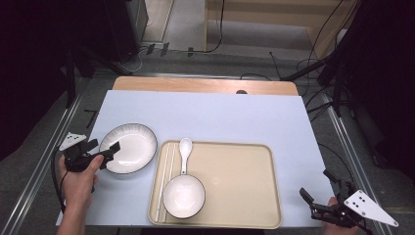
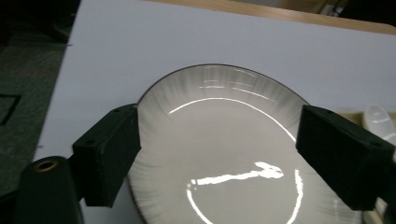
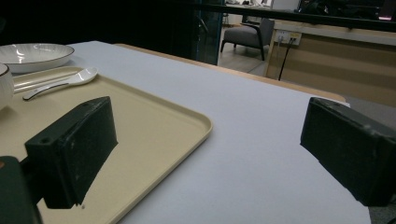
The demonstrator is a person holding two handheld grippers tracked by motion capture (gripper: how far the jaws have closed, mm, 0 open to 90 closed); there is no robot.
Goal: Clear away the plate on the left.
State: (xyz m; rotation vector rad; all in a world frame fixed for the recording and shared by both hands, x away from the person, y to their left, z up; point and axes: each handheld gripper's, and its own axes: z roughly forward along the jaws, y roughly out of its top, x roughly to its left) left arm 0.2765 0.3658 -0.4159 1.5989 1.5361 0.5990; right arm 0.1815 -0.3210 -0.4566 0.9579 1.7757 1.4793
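A white plate with a dark rim [image 1: 129, 148] lies on the pale table left of a beige tray [image 1: 240, 176]. On the tray are a white bowl [image 1: 183, 196], a white spoon [image 1: 185, 149] and pale chopsticks [image 1: 165, 176]. My left gripper [image 1: 105, 146] is open at the plate's left edge. In the left gripper view its jaws stand wide on either side of the plate [image 2: 224, 154], gripping nothing. My right gripper [image 1: 315, 183] is open at the table's front right corner, apart from the tray [image 3: 154, 126], with nothing between its jaws.
The pale mat [image 1: 220, 112] covers most of the table, with a wooden strip [image 1: 205, 85] along the far edge. Metal rails run down both sides. Cables and dark stands lie on the floor beyond. The right gripper view also catches the spoon [image 3: 65, 79] and the plate [image 3: 32, 53].
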